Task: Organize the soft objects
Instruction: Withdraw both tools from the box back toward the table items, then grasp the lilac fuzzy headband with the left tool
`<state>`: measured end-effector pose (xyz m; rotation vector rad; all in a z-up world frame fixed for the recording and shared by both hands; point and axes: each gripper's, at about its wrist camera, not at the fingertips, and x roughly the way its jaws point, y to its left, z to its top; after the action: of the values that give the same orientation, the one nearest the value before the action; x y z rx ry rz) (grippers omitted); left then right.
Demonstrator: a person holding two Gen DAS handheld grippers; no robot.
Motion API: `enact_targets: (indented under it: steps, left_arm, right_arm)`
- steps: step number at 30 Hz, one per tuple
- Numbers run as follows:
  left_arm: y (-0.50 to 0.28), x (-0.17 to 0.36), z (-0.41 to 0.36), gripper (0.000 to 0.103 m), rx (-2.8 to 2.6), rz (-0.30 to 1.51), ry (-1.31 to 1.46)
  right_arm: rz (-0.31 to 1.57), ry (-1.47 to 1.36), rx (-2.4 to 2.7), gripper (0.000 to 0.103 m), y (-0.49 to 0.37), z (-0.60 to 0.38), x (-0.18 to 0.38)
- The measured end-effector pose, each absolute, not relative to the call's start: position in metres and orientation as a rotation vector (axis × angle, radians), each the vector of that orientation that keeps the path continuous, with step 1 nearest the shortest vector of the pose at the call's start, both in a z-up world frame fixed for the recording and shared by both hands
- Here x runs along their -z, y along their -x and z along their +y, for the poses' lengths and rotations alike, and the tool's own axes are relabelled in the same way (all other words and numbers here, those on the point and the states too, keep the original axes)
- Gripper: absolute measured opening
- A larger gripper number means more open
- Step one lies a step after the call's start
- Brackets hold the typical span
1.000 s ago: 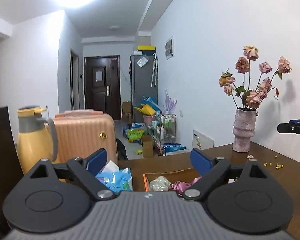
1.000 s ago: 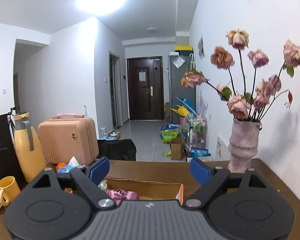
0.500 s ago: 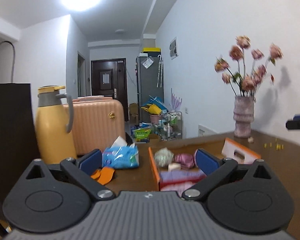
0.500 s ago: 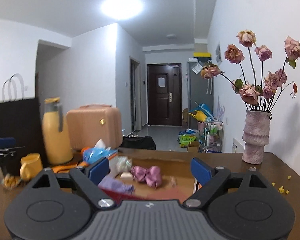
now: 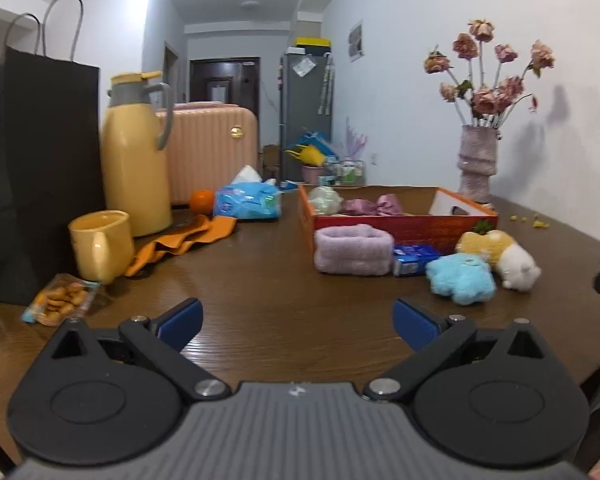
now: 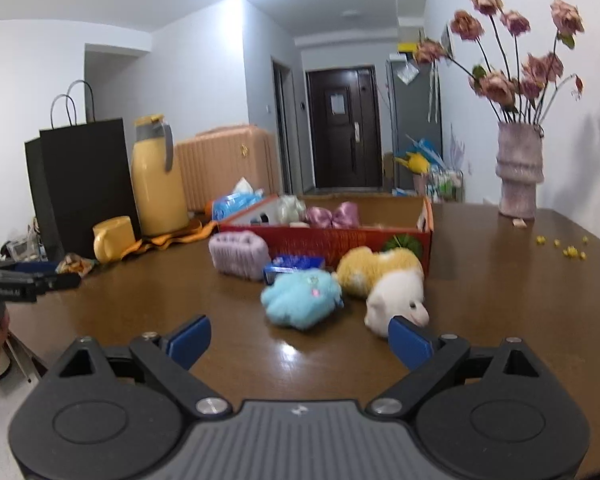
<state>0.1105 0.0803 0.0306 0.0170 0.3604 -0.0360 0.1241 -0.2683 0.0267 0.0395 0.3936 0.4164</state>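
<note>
On the brown table [image 5: 284, 312] lie a lilac fluffy pouch [image 5: 353, 249] [image 6: 239, 255], a light-blue plush [image 5: 460, 278] [image 6: 302, 298] and a yellow-and-white plush animal [image 5: 502, 254] [image 6: 386, 282], all in front of a red cardboard box [image 5: 400, 228] [image 6: 340, 236]. The box holds a pink satin bow [image 6: 334, 214] and a pale green bundle [image 5: 325, 199]. My left gripper [image 5: 298, 320] hovers open over bare table, short of the pouch. The jaws of my right gripper [image 6: 300, 338] are opening, nothing between them; the white plush head sits just beyond its right fingertip.
A small blue packet [image 5: 412, 258] lies between pouch and plush. At the left stand a black paper bag [image 5: 40, 168], yellow thermos [image 5: 136, 156], yellow mug [image 5: 100, 246], orange cloth [image 5: 180, 236], tissue pack [image 5: 248, 200] and a snack bag [image 5: 60, 298]. A vase of dried roses [image 6: 518, 172] stands far right.
Both grippers have sunk toward the table and drawn back, so the plush toys and pouch in front of the box have come into view. Both sets of jaws stand a little wider.
</note>
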Motion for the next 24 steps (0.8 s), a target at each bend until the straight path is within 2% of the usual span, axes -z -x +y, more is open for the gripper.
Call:
enact_targets:
  steps: [7,11,15,16,20,23,24]
  left_arm:
    - [-0.137,-0.043,0.091,0.103,0.081,0.369,0.061]
    - [-0.197,-0.049,0.093,0.1,0.096,0.41,0.065]
    - [-0.272,-0.051,0.089,0.086,0.131,0.477,0.069]
    - [-0.292,-0.05,0.09,0.079,0.143,0.511,0.096]
    - [-0.351,-0.035,0.088,0.071,0.17,0.603,0.15]
    - [-0.369,-0.019,0.084,0.057,0.174,0.619,0.132]
    - [-0.373,-0.013,0.084,0.049,0.187,0.627,0.127]
  right_arm:
    - [0.382,-0.051,-0.439,0.092,-0.149,-0.269,-0.042]
    - [0.396,-0.055,-0.474,0.079,-0.197,-0.256,-0.057]
    - [0.436,-0.08,-0.52,0.069,-0.261,-0.231,-0.065]
    - [0.457,-0.085,-0.543,0.065,-0.279,-0.222,-0.065]
    - [0.545,-0.083,-0.592,0.052,-0.336,-0.186,-0.052]
    - [0.584,-0.045,-0.596,0.047,-0.365,-0.157,-0.035]
    - [0.592,-0.041,-0.6,0.046,-0.372,-0.151,-0.03]
